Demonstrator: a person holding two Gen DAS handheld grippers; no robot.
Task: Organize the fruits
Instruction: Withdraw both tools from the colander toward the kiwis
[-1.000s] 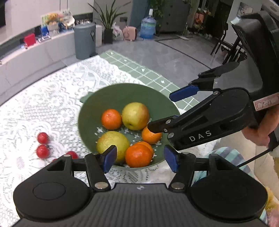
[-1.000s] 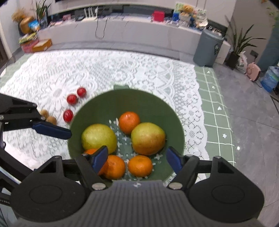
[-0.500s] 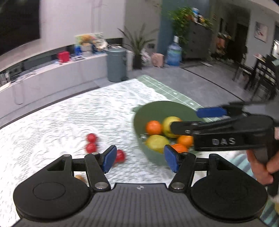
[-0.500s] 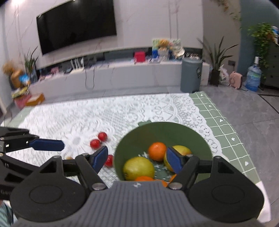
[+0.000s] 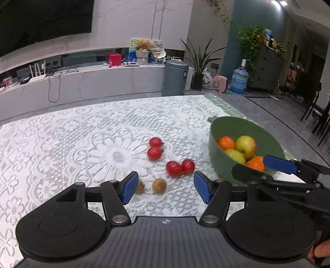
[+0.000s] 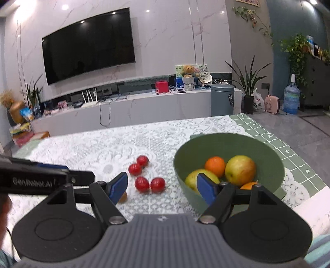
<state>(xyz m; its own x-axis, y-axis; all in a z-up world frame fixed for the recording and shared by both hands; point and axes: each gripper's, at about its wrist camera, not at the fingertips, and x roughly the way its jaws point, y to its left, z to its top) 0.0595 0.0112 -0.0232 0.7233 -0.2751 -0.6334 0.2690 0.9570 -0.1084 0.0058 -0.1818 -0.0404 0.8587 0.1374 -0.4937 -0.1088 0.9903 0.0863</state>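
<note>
Both claws, left (image 5: 164, 190) and right (image 6: 162, 188), gape empty, swung from bowl (image 6: 206, 144) toward tomatoes (image 5: 174, 169).

A large curved black television (image 6: 88, 44) hangs on a white marble-veined wall (image 6: 175, 37). Below it runs a long, low white media bench (image 6: 127, 107) carrying a white router (image 6: 89, 98), a red box (image 6: 162, 86) and a teddy bear (image 6: 188, 71). Right of the bench stand a grey-blue bin (image 6: 222, 99), a potted plant (image 6: 248, 82), a pink piglet-shaped item (image 6: 271, 103) and a water jug (image 6: 291, 96) on a grey tiled floor (image 6: 292, 125). Ceiling spotlights (image 6: 65, 7) glow above the television.
</note>
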